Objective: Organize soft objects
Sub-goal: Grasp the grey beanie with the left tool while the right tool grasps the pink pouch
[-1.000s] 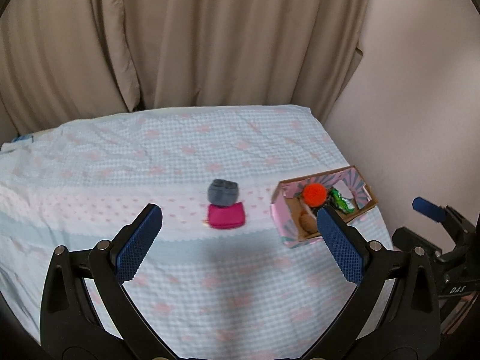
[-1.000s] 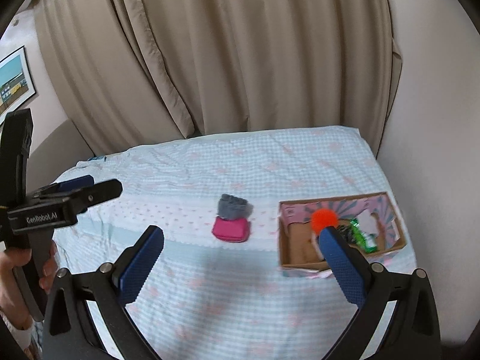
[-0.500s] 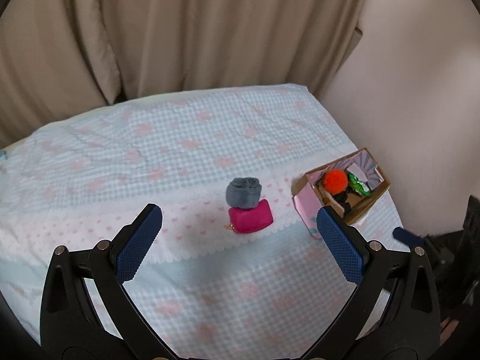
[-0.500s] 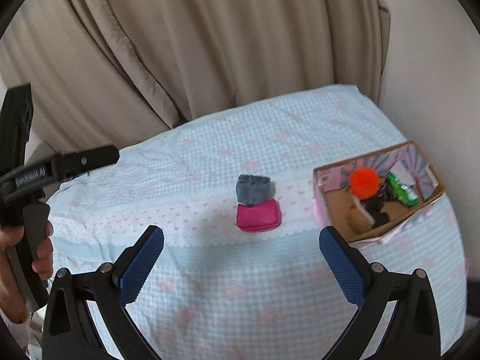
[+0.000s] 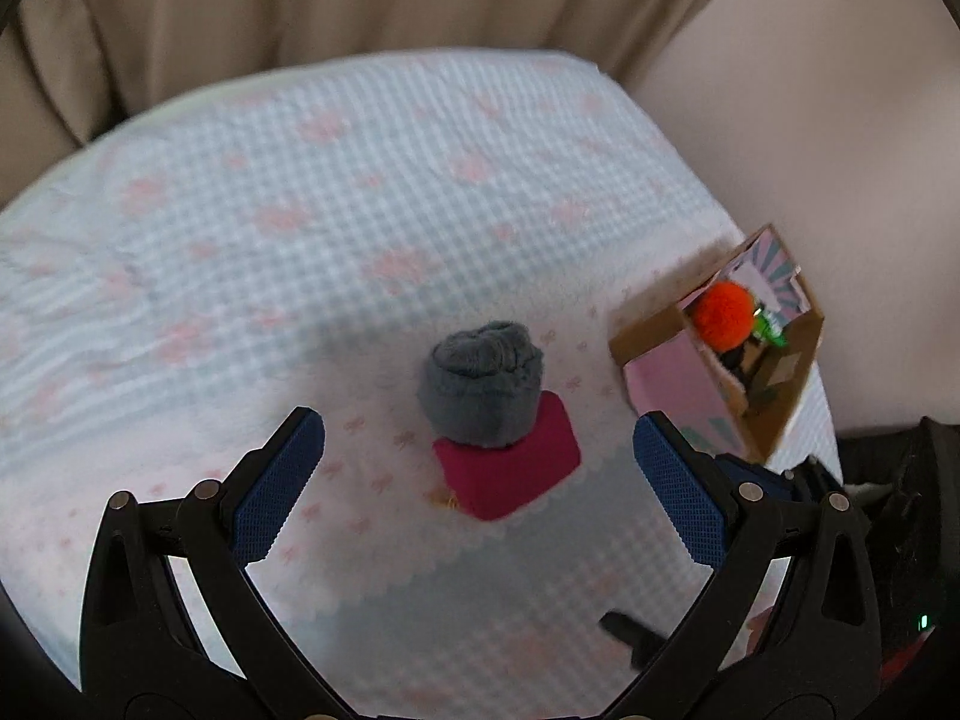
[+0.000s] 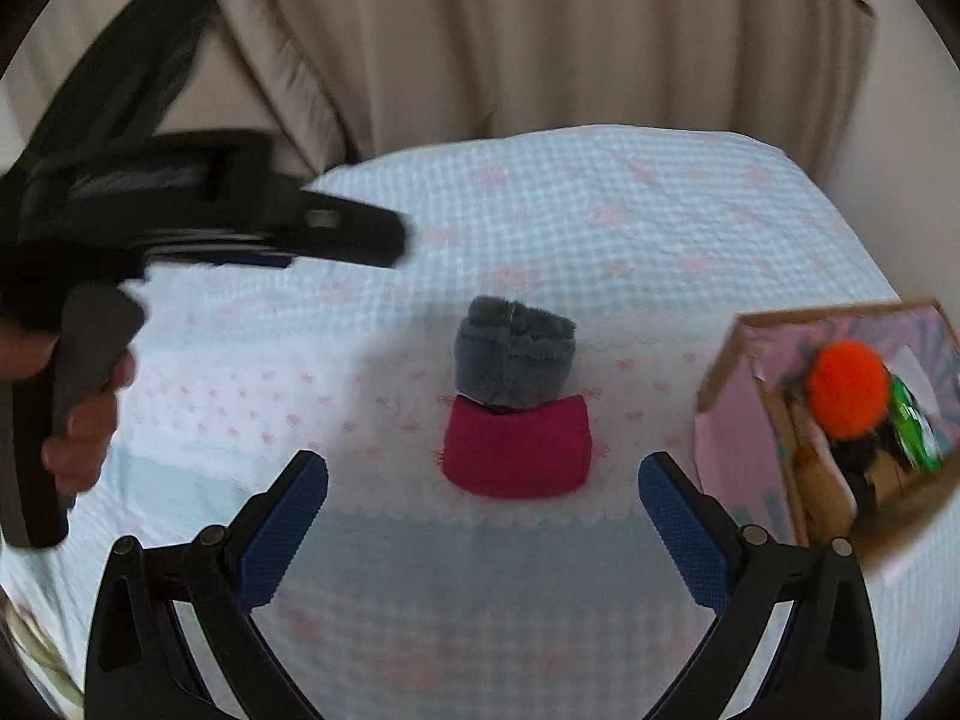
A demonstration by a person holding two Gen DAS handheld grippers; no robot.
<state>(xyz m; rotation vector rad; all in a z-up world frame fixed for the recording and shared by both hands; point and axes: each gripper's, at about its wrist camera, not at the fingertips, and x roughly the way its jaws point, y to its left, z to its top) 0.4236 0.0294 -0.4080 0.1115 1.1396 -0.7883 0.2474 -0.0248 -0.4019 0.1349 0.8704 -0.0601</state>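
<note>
Left wrist view: the left gripper point(image 5: 479, 456) is seen spread wide and empty above the grey rolled sock point(image 5: 480, 390), which rests partly on the magenta pouch point(image 5: 510, 468) on the checked bedcover point(image 5: 360, 192). The right gripper point(image 6: 483, 489) is likewise spread and empty before the same pair. The cardboard box point(image 6: 729, 420), holding an orange pompom point(image 6: 847, 389), stands near to the right. An approach step is judged in hand; descent and closure on the sock are required next.

I saw a rolled grey sock point(image 5: 480, 387) sitting against a flat magenta pouch point(image 5: 510, 468) on the bed, and a fuzzy orange pompom point(image 5: 723, 317) (already boxed) inside the cardboard box point(image 5: 678, 372).
</note>
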